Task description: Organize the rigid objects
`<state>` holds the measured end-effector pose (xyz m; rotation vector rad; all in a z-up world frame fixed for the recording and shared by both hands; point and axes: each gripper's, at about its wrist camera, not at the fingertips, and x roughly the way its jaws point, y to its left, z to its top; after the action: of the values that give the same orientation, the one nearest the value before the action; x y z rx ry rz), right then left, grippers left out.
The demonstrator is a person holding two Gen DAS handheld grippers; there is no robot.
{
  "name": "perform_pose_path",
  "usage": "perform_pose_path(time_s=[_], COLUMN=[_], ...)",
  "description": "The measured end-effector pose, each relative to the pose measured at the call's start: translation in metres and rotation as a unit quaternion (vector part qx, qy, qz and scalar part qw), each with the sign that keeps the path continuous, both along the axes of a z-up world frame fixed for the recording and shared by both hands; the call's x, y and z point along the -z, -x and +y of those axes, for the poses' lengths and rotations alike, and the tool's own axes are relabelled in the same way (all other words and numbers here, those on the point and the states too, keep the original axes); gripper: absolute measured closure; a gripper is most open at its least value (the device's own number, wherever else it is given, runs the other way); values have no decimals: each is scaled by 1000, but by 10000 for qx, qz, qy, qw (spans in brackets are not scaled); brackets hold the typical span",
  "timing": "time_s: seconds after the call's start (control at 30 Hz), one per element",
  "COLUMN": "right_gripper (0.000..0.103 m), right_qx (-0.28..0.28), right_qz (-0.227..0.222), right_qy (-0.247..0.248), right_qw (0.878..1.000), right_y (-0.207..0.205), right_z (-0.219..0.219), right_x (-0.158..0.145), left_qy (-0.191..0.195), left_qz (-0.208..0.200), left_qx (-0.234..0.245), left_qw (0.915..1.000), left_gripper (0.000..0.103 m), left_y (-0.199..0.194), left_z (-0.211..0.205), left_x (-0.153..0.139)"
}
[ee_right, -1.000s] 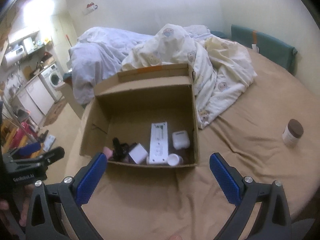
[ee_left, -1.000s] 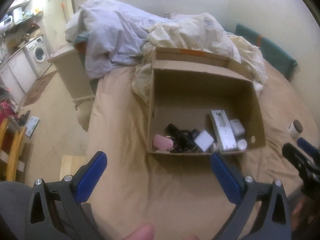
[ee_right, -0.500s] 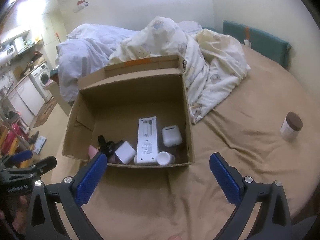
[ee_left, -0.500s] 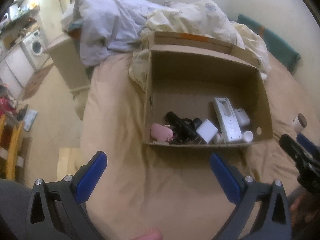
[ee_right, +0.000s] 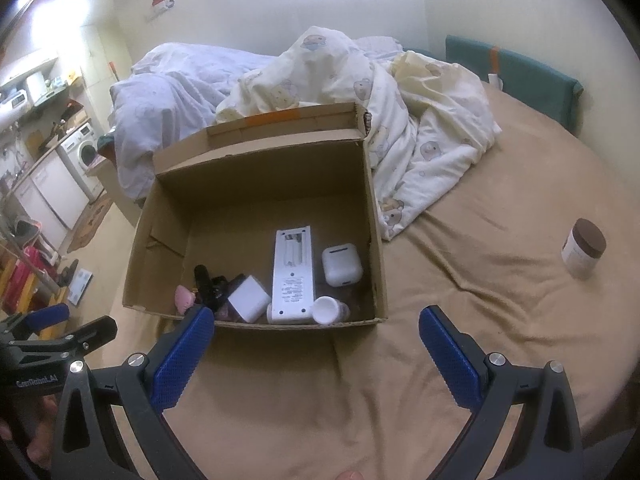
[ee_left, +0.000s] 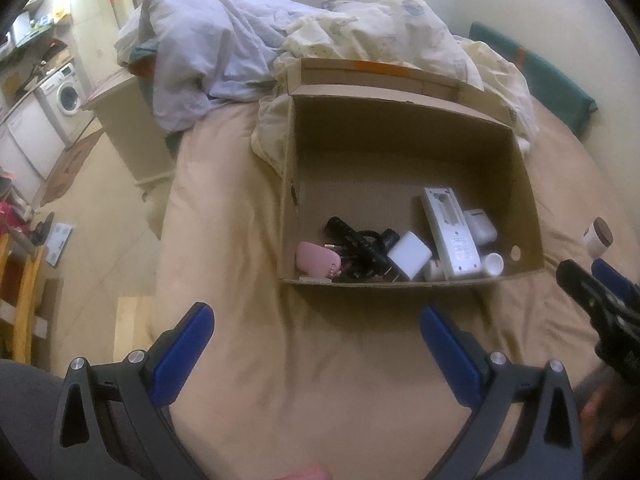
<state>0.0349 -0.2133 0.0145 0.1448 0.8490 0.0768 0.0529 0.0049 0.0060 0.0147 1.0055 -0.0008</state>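
So both grippers are hanging over the tan bed with nothing in them. The left gripper has its blue pads spread wide, and the right gripper is spread just as wide, both aimed at the cardboard box sitting on the bed in front of them.

Most of the stuff is in the box, bunched up along the near wall: a long white remote lying flat, a white earbud case just beside it on the right, a white charger cube on its left, a small white round bottle at the near end of the remote, a pink pouch in the near left corner, and some black gadget tangled between the pouch and the cube, can't really tell what it is.

One thing sits outside: a white jar with a brown lid, upright on the bed, well apart from the box on the right.

A rumpled duvet is piled right behind the box.
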Motion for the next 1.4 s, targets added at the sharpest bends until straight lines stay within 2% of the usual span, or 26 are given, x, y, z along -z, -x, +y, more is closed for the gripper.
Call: perform_pose_path(time_s=[1.4], right_gripper=[0], right_qx=[-46], right_qz=[54], right_qy=[3], right_qw=[10000], right_y=[0], right_z=[3], right_x=[1], left_qy=[62], left_qz=[78], left_qx=[6], left_qw=[9999], left_gripper=[0], left_y=[0], left_z=[0], left_x=[2])
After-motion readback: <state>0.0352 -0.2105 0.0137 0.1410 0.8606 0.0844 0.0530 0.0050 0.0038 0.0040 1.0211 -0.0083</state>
